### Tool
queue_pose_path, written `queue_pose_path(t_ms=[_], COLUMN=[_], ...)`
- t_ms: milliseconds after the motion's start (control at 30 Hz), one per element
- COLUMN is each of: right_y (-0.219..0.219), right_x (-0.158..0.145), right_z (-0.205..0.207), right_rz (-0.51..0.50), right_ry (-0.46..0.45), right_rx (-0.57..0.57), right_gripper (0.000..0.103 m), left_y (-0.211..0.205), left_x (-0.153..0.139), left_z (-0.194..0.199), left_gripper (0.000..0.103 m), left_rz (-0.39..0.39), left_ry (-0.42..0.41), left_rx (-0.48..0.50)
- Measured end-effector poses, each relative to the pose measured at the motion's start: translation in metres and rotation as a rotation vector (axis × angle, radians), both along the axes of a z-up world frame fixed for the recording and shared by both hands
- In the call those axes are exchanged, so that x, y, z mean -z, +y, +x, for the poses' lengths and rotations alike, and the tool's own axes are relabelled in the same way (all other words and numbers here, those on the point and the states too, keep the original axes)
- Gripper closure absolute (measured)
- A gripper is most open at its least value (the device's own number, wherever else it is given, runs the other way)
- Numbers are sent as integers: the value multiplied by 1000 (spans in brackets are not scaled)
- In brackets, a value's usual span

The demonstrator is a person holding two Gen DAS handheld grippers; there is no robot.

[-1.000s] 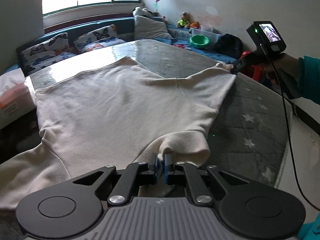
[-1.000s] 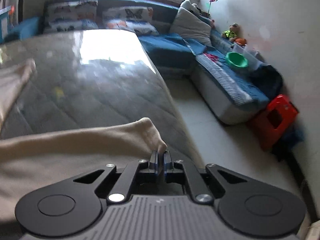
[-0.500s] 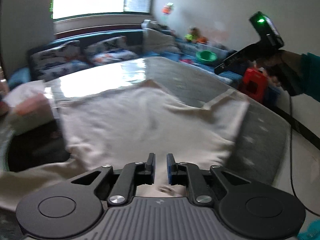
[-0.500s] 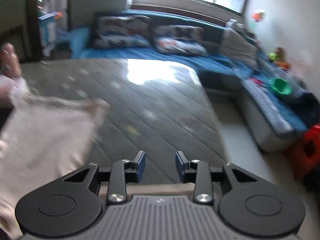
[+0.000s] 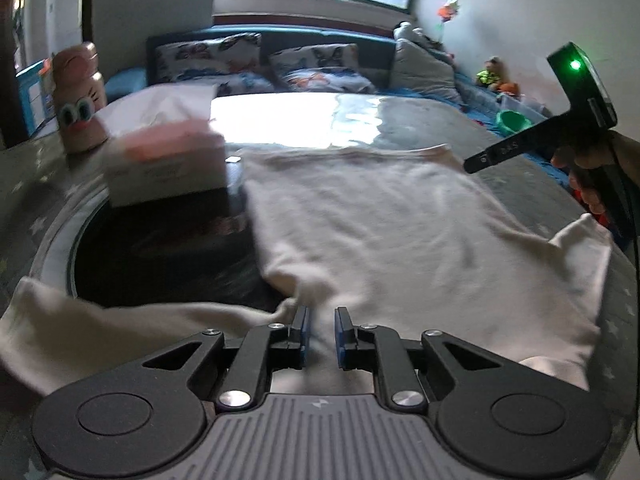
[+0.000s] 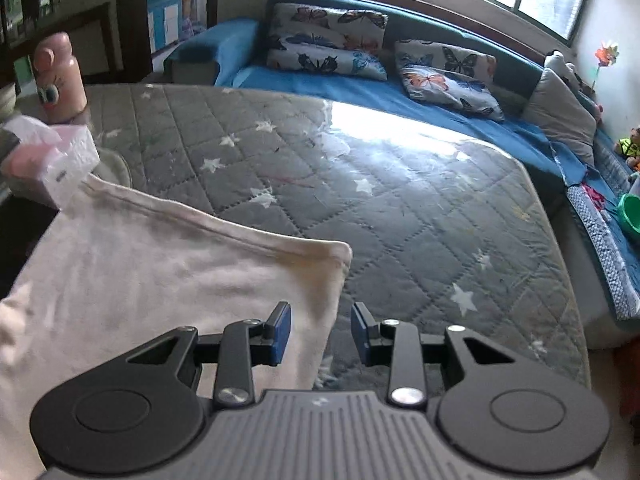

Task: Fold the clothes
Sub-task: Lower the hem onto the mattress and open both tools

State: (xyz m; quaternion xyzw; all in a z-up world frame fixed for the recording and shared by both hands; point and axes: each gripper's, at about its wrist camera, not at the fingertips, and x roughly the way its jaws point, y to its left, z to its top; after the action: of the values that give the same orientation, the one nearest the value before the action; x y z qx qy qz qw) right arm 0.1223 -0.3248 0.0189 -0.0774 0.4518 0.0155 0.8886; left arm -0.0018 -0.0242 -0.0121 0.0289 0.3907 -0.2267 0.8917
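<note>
A cream long-sleeved top lies spread flat on the grey quilted table. One sleeve trails off to the left. My left gripper is open and empty, just above the top's near edge. My right gripper is open and empty, over the right side edge of the top, near its far right corner. It also shows in the left wrist view, held above the top's far right corner.
A pink tissue box and a pink cartoon bottle stand at the table's far left, beside a dark round opening. A blue sofa with butterfly pillows lies behind. A green bowl is at right.
Both grippers let go of the top and opened. The sleeve parts they held now lie on the table. Both grippers have turned left and moved off from the cloth.
</note>
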Motion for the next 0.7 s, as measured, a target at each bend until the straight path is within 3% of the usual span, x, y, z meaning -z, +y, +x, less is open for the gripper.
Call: queue_pose_path(t_ms=[200, 333, 700], right_y=[1, 2, 8], right_x=[18, 16, 18], right_z=[13, 16, 27], right_rz=[-45, -62, -95], right_ry=[12, 8, 8], right_rx=[32, 34, 28], right_gripper=[70, 70, 67], left_y=[11, -1, 2], left_x=[-3, -15, 4], left_z=[-3, -5, 10], left_gripper=[82, 82, 82], left_rz=[-27, -43, -26], left_ry=[7, -44, 2], left_rx=[-20, 20, -21])
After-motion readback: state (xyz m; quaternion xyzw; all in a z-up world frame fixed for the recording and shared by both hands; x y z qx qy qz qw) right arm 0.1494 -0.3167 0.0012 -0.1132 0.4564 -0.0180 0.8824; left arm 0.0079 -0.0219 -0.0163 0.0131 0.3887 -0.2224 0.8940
